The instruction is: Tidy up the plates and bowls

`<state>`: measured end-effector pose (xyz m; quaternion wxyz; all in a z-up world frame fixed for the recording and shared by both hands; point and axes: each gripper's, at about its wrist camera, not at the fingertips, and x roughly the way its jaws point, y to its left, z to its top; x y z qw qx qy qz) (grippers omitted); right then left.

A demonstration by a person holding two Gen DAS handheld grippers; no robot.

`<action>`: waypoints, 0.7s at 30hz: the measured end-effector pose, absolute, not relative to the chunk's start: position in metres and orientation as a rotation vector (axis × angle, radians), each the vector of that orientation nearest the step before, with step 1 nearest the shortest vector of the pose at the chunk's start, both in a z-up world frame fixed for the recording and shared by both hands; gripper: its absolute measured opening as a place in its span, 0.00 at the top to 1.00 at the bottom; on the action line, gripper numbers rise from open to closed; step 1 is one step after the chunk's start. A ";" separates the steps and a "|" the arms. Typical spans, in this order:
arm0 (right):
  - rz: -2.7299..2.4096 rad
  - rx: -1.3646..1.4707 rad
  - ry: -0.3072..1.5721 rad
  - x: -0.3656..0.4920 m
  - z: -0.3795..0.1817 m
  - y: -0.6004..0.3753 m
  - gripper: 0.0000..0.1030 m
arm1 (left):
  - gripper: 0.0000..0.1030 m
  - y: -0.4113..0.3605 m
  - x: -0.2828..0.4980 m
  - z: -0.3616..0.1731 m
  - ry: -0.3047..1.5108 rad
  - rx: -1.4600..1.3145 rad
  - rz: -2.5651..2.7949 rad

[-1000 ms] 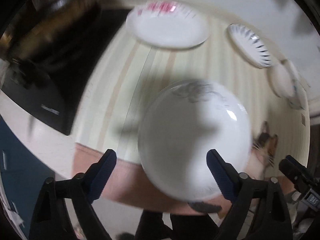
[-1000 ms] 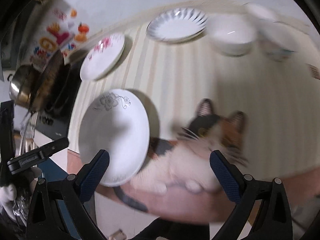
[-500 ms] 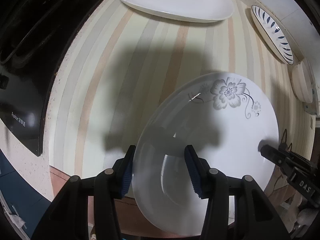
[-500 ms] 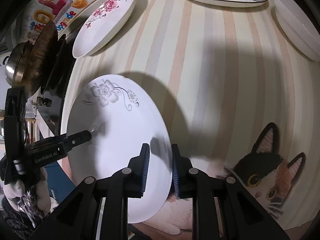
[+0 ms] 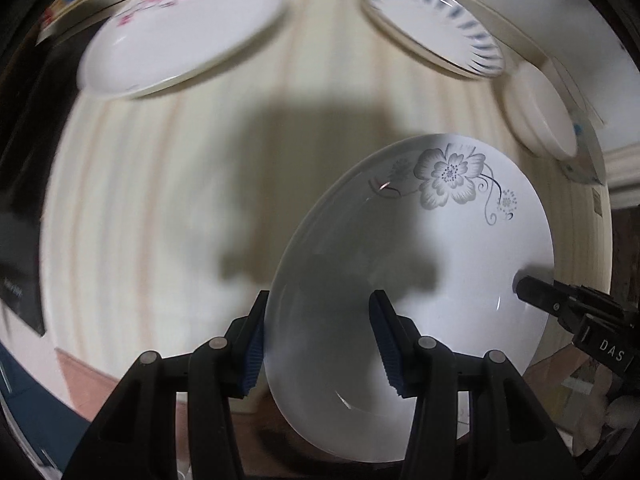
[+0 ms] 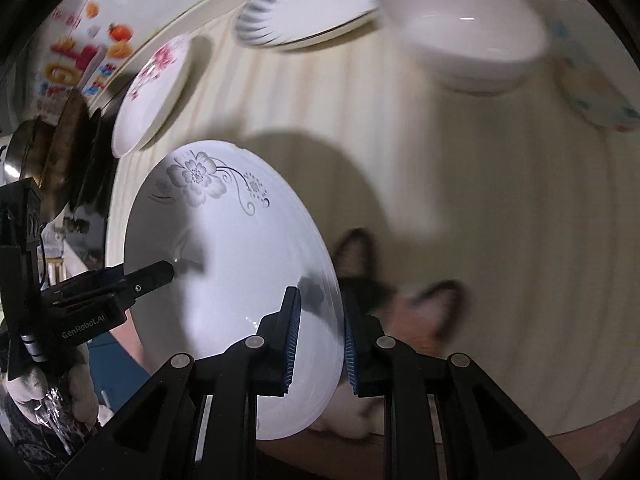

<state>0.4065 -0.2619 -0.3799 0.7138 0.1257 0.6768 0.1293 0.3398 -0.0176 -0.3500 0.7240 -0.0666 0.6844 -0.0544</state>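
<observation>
A white plate with a grey flower print (image 5: 424,280) is held between both grippers above the striped tablecloth. My left gripper (image 5: 320,344) is shut on its left rim. My right gripper (image 6: 318,344) is shut on its right rim; the plate (image 6: 240,248) fills the left of that view. Each gripper's tip shows in the other's view, the right one (image 5: 532,292) and the left one (image 6: 156,276). A pink-flowered plate (image 5: 180,28), a blue-rimmed plate (image 5: 432,28) and a white bowl (image 6: 464,36) lie further back.
A patterned dish (image 6: 596,96) sits at the far right. A black stove (image 5: 20,200) with pans (image 6: 52,152) is at the left. The cloth has a cat picture (image 6: 404,308) near its front edge.
Both grippers closed on the grey-flower plate's rims and have lifted it off the cloth, tilting it. The far plates now look more distant in both views.
</observation>
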 end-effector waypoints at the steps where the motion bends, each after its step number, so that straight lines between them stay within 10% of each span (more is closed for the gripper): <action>1: 0.271 0.283 1.497 0.407 -0.380 -0.270 0.78 | 0.56 -0.030 0.341 -0.351 1.514 -0.135 -0.138; 21: 0.090 0.412 1.501 0.394 -0.391 -0.350 0.78 | 0.56 -0.102 0.363 -0.358 1.540 -0.005 -0.254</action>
